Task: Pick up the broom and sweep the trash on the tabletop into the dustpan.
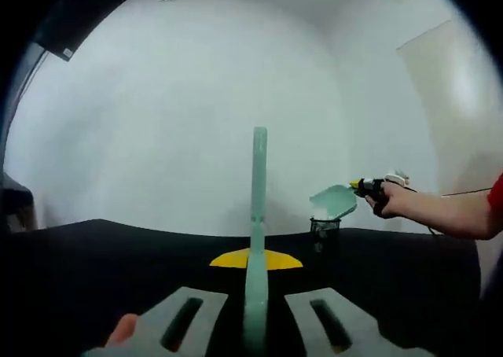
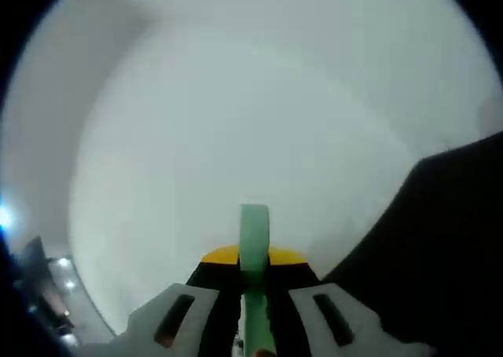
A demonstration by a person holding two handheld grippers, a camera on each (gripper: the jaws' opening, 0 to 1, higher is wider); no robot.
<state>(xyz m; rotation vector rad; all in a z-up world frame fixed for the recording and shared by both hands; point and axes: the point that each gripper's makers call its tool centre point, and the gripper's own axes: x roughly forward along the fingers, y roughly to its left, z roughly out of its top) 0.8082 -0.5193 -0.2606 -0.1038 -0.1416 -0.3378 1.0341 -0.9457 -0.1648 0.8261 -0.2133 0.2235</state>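
Two grippers each clamp a pale green handle between their jaws. In the left gripper view, the left gripper [image 1: 255, 322] grasps a long green handle [image 1: 258, 239] that rises straight ahead of it, upright, above the black tabletop [image 1: 94, 270]. A yellow piece [image 1: 255, 259] shows just beyond the jaws, on either side of the handle's lower part; whether this tool is the broom or the dustpan cannot be told from here. A fingertip [image 1: 122, 329] shows at the lower left, beside the left jaw. Ahead and to the right of this gripper, a person's hand [image 1: 393, 198] holds the other gripper up over the tabletop, with a green, flat-looking piece [image 1: 334, 202] at its end. Below that piece, a small black mesh cup [image 1: 324, 230] stands on the tabletop. In the right gripper view, the right gripper [image 2: 253, 318] is closed on a short green handle [image 2: 254, 251], with a yellow and black part [image 2: 224, 256] just past the jaws. A dark tabletop edge [image 2: 448, 239] lies to the right of this gripper, against a plain white wall.
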